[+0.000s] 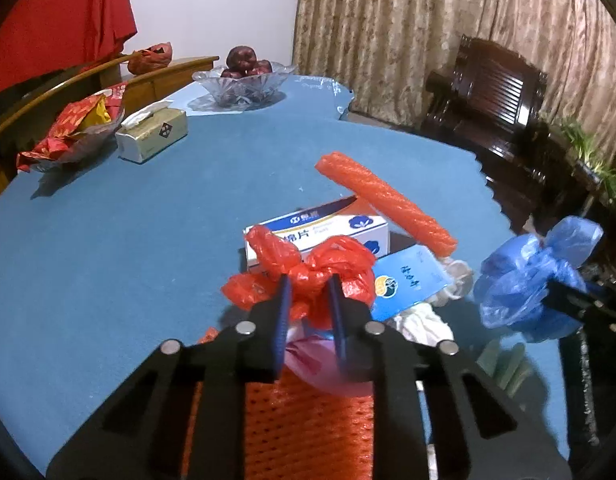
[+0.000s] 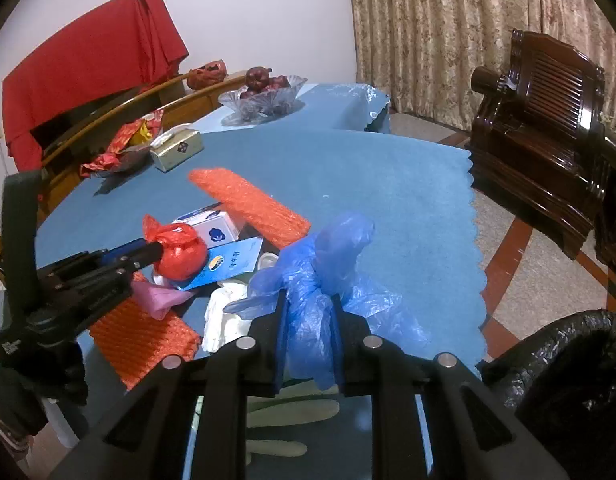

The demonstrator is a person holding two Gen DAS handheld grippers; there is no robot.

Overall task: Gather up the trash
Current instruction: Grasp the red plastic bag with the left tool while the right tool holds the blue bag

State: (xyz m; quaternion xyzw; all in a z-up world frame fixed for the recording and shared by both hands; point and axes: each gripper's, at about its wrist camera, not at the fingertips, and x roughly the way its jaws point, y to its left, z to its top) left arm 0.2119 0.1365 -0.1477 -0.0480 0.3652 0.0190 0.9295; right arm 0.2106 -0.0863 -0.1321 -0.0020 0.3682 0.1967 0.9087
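Note:
My left gripper (image 1: pixel 309 292) is shut on a knotted red plastic bag (image 1: pixel 308 268), held above the trash pile; it also shows in the right wrist view (image 2: pixel 182 254). My right gripper (image 2: pixel 308 312) is shut on a crumpled blue plastic bag (image 2: pixel 327 264), seen in the left wrist view (image 1: pixel 523 280) near the table's right edge. Under them lie a white and blue box (image 1: pixel 327 232), a blue card (image 1: pixel 403 284), orange foam netting (image 1: pixel 387 200), a second orange net (image 2: pixel 144 336), a pink bag (image 2: pixel 160 296) and white tissue (image 2: pixel 224 316).
The blue tablecloth (image 1: pixel 148 240) covers the table. A tissue box (image 1: pixel 152 134), a snack dish (image 1: pixel 72 132) and a glass fruit bowl (image 1: pixel 244 80) stand at the far side. A black-lined bin (image 2: pixel 567 364) stands on the floor at the right. A dark wooden chair (image 2: pixel 539 140) is beyond.

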